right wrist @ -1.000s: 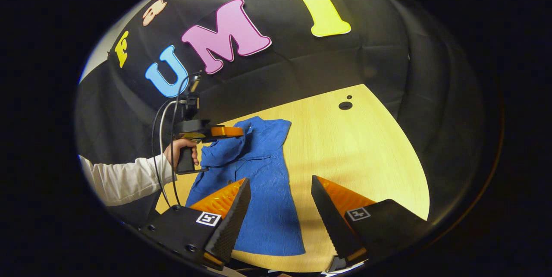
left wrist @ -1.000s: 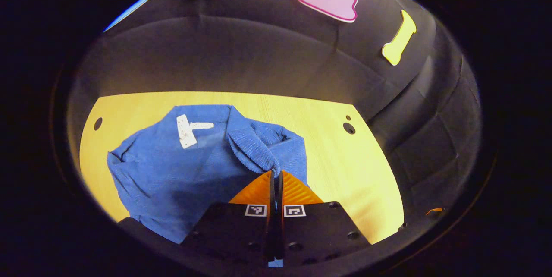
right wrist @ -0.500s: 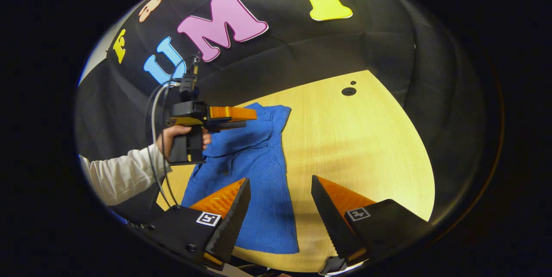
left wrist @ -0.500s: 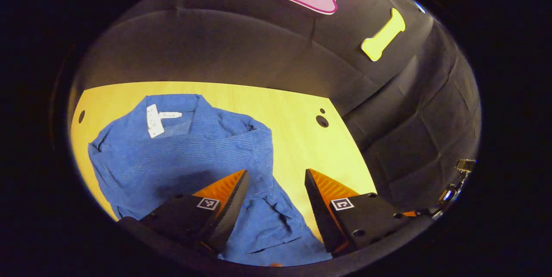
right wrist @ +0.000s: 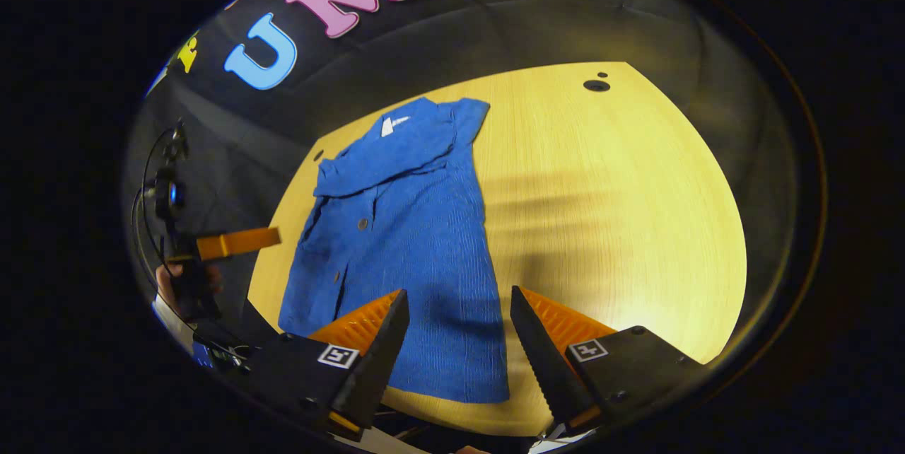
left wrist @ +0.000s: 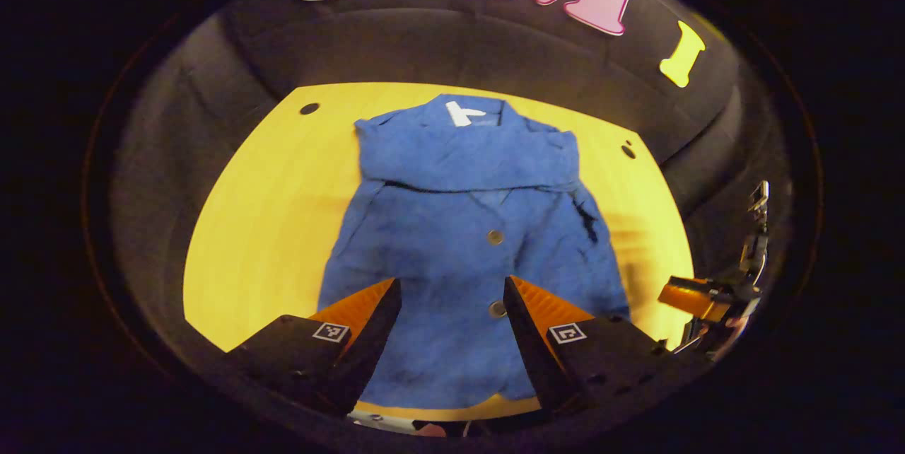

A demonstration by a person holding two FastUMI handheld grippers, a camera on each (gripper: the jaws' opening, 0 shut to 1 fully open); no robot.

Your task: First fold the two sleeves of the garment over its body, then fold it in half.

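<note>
— Inspector: What differs between the views?
— Assistant: The left gripper view faces the shirt [left wrist: 470,249] head-on, showing its buttons [left wrist: 495,236] and the right gripper [left wrist: 696,296] at the table's [left wrist: 261,228] right edge. The right gripper view shows the left gripper [right wrist: 237,242], held by a hand [right wrist: 177,284], off the table's left side.
— Inspector: Orientation?
— Assistant: The shirt lies flat on the table, long axis near to far, collar [right wrist: 396,125] toward the wall, sleeves folded across the chest.
— Inspector: Claws?
— Assistant: Both released, fingers spread above the hem, gripping nothing.
— Inspector: Obstructions?
— Assistant: Two holes [right wrist: 596,85] at the far right corner, apart from the shirt.
</note>
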